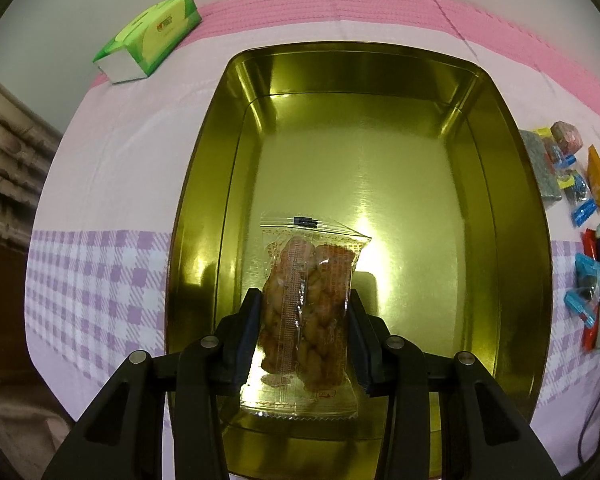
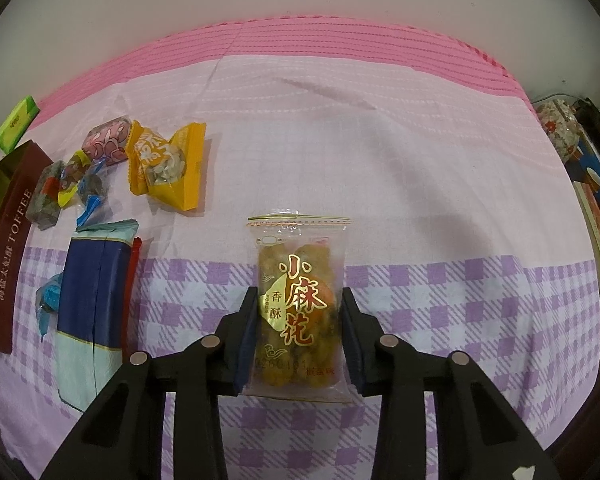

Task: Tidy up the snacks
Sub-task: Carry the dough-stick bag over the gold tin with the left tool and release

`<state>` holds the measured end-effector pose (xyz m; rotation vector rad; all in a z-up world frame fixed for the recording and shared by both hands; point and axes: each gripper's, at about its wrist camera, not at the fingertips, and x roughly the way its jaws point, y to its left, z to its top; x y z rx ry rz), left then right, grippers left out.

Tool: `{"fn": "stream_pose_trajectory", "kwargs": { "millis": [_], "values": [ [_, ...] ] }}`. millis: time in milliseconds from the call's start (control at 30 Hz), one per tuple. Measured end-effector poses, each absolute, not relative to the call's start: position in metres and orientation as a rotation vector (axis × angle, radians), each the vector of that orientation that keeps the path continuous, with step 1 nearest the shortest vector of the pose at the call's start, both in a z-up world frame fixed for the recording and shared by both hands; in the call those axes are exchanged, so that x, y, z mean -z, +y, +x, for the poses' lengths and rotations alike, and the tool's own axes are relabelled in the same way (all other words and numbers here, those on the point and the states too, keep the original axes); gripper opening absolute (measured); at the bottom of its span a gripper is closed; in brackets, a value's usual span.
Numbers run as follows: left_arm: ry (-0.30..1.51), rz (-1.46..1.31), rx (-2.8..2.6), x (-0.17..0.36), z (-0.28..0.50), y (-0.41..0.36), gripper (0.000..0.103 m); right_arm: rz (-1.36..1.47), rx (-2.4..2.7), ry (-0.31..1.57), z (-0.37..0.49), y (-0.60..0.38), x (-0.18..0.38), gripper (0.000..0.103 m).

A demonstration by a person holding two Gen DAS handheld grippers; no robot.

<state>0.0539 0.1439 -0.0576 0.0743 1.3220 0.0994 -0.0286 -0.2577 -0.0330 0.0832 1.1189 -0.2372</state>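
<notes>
Your left gripper (image 1: 303, 304) pinches a clear fried-twist packet (image 1: 306, 312) lengthwise over the gold tin (image 1: 500, 184); your right gripper (image 2: 300, 312) pinches a labelled clear twist packet (image 2: 298, 312), long axis pointing away.

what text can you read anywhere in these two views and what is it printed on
"小麻花": large red characters on the snack packet in the right gripper.
"香酥": gold label, same packet.
"TOFFEE", then "海盐太妃酥": brown tin side.
Packet's date digits and small corner print: too blurred.
Tissue pack logo: unreadable.
Left gripper's packet: fine red print, unreadable.

Tissue pack (image 1: 148, 38) behind-left of tin (image 1: 204, 184); snacks (image 1: 576, 184) right.
</notes>
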Motion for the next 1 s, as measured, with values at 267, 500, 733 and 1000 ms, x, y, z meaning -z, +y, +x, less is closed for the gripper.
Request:
{"fn": "stream_pose_trajectory", "kwargs": {
  "millis": [267, 500, 733, 1000],
  "values": [
    [1.303, 0.093, -0.108, 0.054, 0.049, 0.15, 0.042, 0.09, 0.265, 1.119, -0.03, -0.255, 0.031, 0.034],
    [1.241, 0.038, -0.086, 0.038, 0.04, 0.154, 0.046, 0.082, 0.276, 1.077, -0.029, -0.245, 0.012, 0.034],
    [1.113, -0.035, -0.055, 0.006, 0.033, 0.159, 0.056, 0.086, 0.187, 1.025, -0.012, -0.206, -0.014, 0.034],
    [1.067, -0.083, -0.169, -0.006, 0.02, 0.188, 0.06, 0.076, -0.004, 1.006, 0.015, -0.124, -0.029, 0.034]
  ]
}}
